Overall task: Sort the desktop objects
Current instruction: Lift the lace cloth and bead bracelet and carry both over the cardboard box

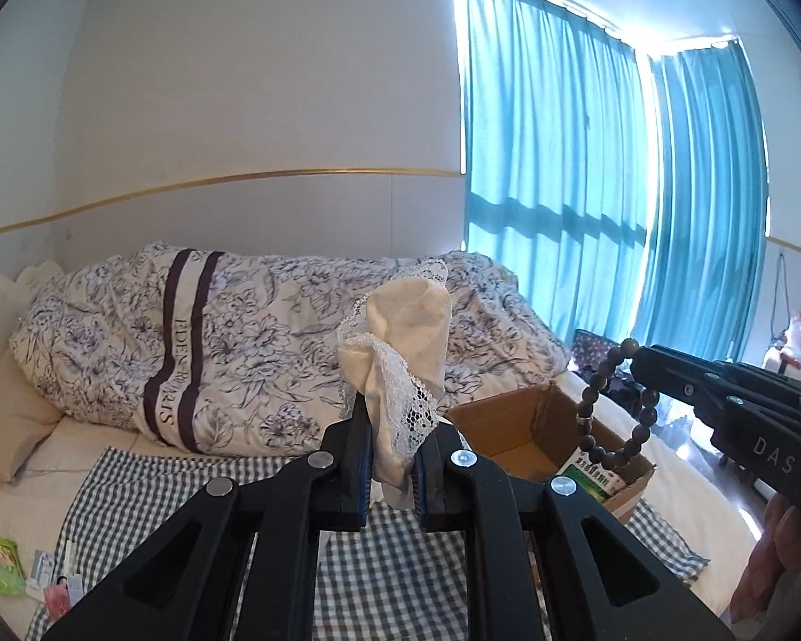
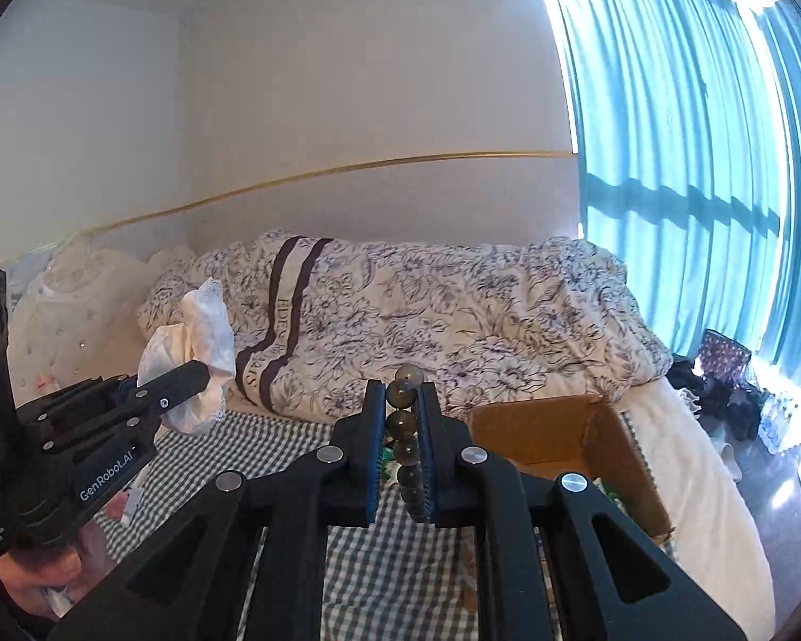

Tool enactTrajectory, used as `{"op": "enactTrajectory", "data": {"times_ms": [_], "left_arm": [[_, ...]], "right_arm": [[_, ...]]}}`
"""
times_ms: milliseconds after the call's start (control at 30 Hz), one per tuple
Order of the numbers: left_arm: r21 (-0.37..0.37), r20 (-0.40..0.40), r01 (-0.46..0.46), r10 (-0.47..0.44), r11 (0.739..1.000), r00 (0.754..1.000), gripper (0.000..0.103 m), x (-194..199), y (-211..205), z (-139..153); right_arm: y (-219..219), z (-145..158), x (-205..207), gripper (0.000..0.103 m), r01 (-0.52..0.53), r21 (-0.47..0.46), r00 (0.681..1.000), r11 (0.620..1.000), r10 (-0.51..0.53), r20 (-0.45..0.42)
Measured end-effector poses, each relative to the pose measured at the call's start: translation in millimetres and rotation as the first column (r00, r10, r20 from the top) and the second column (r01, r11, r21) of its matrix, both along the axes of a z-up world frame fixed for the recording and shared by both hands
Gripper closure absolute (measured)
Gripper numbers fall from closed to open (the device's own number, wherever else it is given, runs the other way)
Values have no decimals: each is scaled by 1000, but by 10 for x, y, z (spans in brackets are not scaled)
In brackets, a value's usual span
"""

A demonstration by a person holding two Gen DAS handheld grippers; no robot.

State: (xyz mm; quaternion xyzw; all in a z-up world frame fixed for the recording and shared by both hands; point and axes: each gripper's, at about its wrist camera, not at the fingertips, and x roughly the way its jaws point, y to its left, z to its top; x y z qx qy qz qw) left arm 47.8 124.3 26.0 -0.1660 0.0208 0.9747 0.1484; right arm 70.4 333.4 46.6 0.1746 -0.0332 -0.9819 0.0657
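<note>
Both grippers are up in the air over the bed. The left gripper has its fingers clamped narrow on a cream lace-trimmed cloth, which stands up bunched above the fingertips with a small tail hanging below them. From the right wrist view that same left gripper shows at the left, the cloth crumpled round its tip.

The right gripper has its fingers pressed close on a bead bracelet, dark round beads stacked in a line between the blue pads. In the left wrist view the right gripper comes in from the right, the bracelet dangling in a loop from its tip, above the open cardboard box.

That box sits on a blue-and-white checked cloth spread over the bed, with a green-and-white packet inside it. Small packets lie at the near left. A floral duvet is heaped at the far side, teal curtains to the right.
</note>
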Motion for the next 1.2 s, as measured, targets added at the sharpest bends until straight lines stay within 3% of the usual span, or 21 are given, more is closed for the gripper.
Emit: {"op": "enactTrajectory", "data": {"times_ms": [633,1200], "left_arm": [[-10,36,129,-129,992,991,91,-286,794,-111],[-29,123,197,-192,980,974,91,-763,1433,-491]], "right_arm": [[675,-15,-81,92,134,40,991,990,-135,13],[1187,-393,-500,92,189,42,977,981,-192,91]]}}
